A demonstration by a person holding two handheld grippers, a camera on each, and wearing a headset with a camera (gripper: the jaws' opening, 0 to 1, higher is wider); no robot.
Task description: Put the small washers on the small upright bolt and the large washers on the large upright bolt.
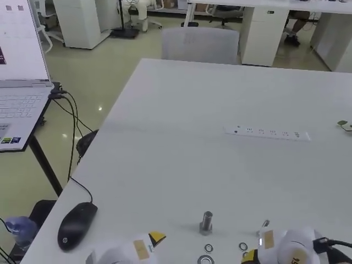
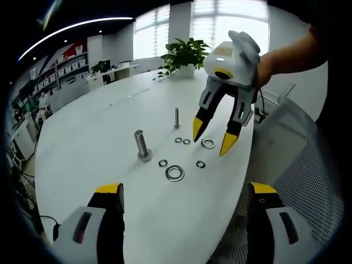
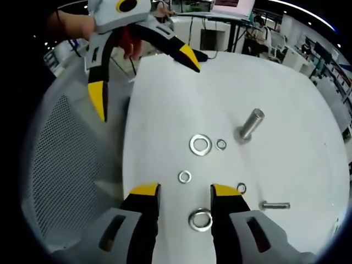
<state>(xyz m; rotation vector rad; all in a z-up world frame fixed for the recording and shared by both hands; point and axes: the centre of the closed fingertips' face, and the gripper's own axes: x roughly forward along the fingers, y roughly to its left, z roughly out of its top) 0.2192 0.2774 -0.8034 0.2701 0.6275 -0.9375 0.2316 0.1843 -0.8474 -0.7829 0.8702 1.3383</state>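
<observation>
Fingers (image 3: 146, 192) of the right gripper (image 3: 185, 190) stand part-open, bracketing a large washer (image 3: 201, 219) that lies flat on the white surface (image 3: 181, 99), not yet gripped. Those of the left gripper (image 2: 185, 190) are spread wide and empty. The large bolt (image 3: 250, 124) and small bolt (image 2: 176, 117) both stand bare, so every washer apparently is still to be placed. The left gripper view shows a second large washer (image 2: 175, 173) and four small washers (image 2: 163, 163) loose nearby; the head view adds a power strip (image 1: 268, 133) and mouse (image 1: 77, 224).

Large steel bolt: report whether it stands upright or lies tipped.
Upright. The large steel bolt stands on its head on the white table, shank pointing up.
</observation>
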